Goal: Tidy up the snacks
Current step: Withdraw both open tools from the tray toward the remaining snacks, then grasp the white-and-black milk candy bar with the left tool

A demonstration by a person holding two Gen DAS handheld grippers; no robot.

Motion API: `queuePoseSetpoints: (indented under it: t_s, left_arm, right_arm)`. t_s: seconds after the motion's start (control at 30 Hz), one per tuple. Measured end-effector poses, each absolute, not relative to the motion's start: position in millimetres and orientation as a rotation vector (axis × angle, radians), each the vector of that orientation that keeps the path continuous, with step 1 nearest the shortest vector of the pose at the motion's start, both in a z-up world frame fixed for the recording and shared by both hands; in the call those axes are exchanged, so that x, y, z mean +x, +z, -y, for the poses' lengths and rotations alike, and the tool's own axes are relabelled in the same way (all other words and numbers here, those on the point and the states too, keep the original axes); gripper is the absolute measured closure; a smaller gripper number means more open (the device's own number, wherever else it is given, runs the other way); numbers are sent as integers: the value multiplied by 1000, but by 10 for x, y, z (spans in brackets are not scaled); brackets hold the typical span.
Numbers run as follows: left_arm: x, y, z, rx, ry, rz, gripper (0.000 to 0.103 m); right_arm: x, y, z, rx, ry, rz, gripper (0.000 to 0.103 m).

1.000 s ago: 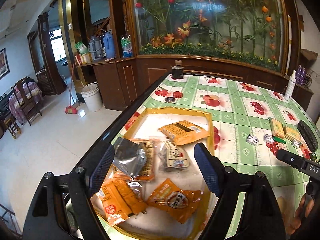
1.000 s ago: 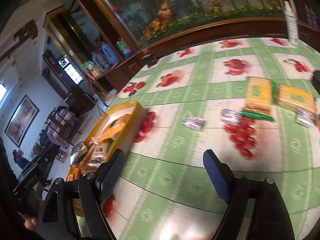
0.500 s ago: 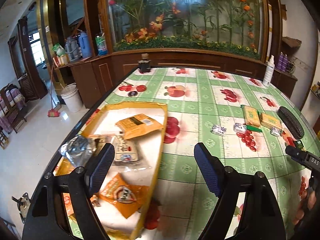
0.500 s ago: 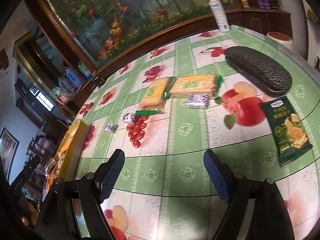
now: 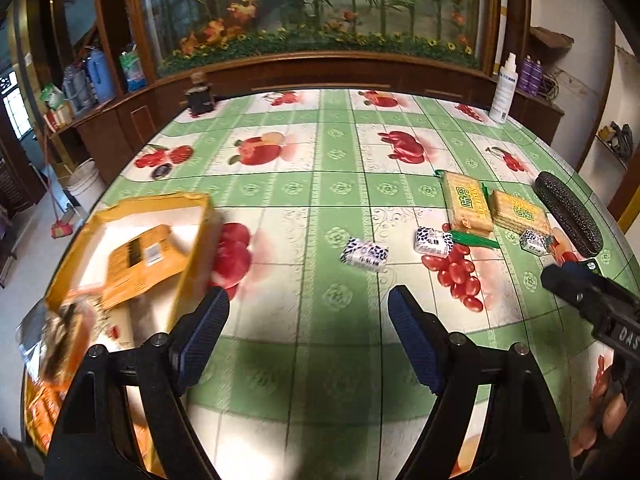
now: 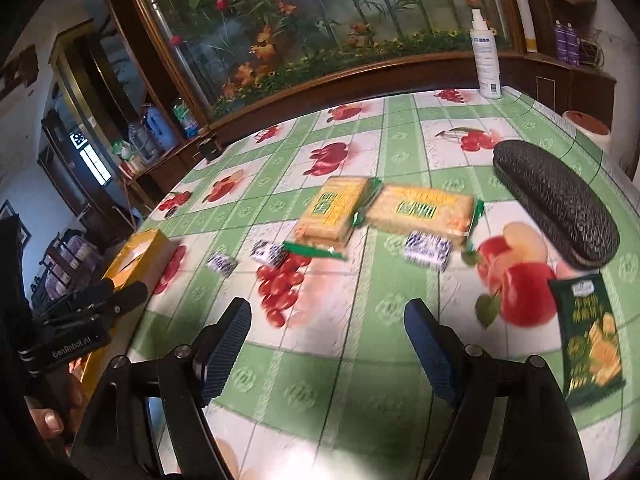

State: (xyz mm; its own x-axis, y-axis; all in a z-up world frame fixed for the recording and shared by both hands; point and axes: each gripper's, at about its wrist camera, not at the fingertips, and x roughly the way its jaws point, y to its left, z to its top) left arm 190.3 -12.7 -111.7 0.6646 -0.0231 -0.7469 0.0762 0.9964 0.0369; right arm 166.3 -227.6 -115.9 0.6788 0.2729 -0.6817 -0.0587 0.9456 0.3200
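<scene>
A yellow tray holding orange snack packets sits at the table's left edge; it also shows in the right wrist view. Three small black-and-white wrapped candies, two yellow cracker packs and a green snack bag lie loose on the fruit-print tablecloth. My left gripper is open and empty above the cloth, right of the tray. My right gripper is open and empty, short of the crackers.
A black textured case lies at the right near the table edge. A white spray bottle stands at the far right corner, a small dark jar at the far left. The wooden planter cabinet runs behind the table.
My left gripper swung right, off the tray toward the loose candies. My right gripper panned over the loose snacks, then back left a little. Both stayed open.
</scene>
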Motion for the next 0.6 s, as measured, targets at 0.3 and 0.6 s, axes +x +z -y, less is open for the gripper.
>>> queuePoseSetpoints:
  t_s: [0.3,0.6]
  left_arm:
    - [2323,-1293,166,42,-135,-873,21]
    - [2487,-1529,367,96,-194,-935,21]
  right_arm:
    - [2132,-1410,2493,285,51,-894,33]
    - [2287,-1432,2354,153,-7,-898,33]
